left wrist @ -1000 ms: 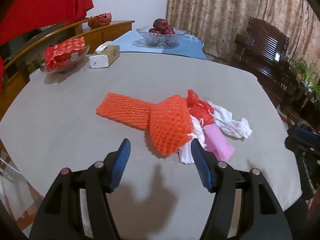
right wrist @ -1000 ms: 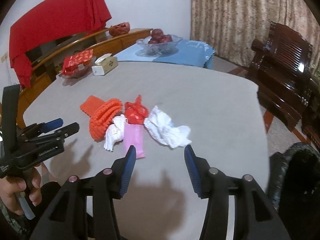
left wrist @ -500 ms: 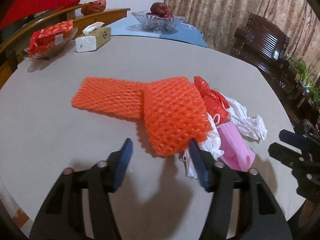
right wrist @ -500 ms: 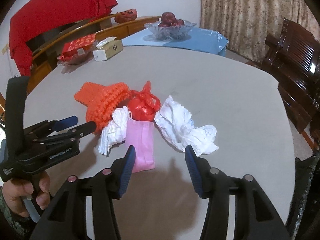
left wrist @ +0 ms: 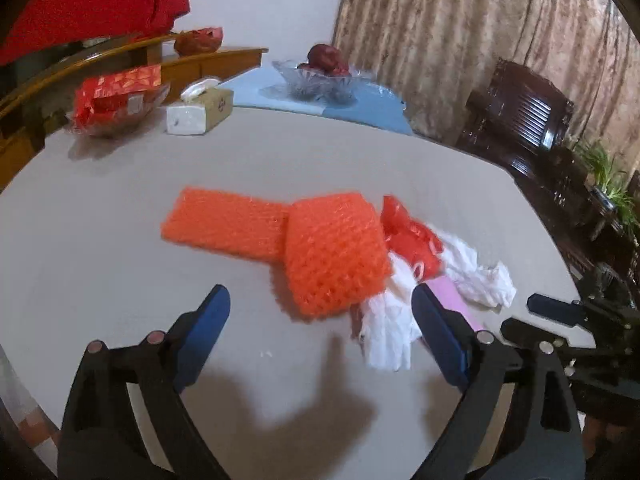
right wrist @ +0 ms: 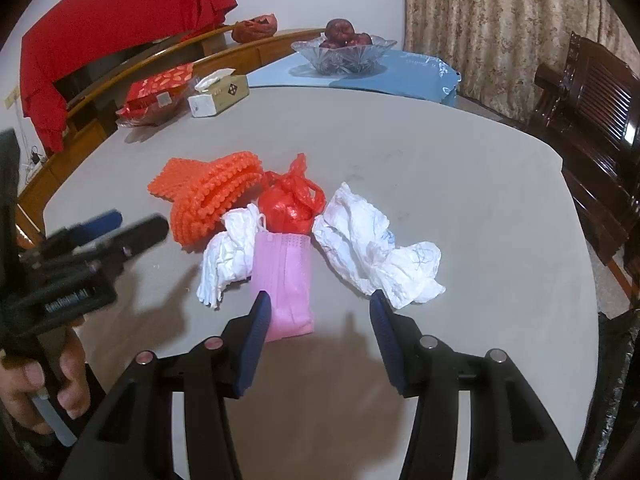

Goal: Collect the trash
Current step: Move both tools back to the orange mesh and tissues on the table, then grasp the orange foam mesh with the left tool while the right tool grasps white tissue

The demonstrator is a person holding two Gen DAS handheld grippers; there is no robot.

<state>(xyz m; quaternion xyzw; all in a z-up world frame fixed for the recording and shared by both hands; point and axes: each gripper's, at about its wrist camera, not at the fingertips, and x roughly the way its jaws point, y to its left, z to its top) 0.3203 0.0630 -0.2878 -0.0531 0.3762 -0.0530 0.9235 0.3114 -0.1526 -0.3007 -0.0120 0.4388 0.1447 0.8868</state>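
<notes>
On the grey desk (right wrist: 460, 184), the pink mask (right wrist: 286, 276) is lying lengthwise toward the right hand-held gripper (right wrist: 320, 336); both it and the left hand-held gripper (left wrist: 320, 332) are standing wide open, holding nothing.

A grey round table (right wrist: 460, 184) holds orange foam netting (left wrist: 276, 236), a red plastic bag (right wrist: 288, 208), a pink face mask (right wrist: 286, 280), crumpled white tissues (right wrist: 372, 248), a tissue box (right wrist: 218, 94) and a glass fruit bowl (right wrist: 344, 54).
</notes>
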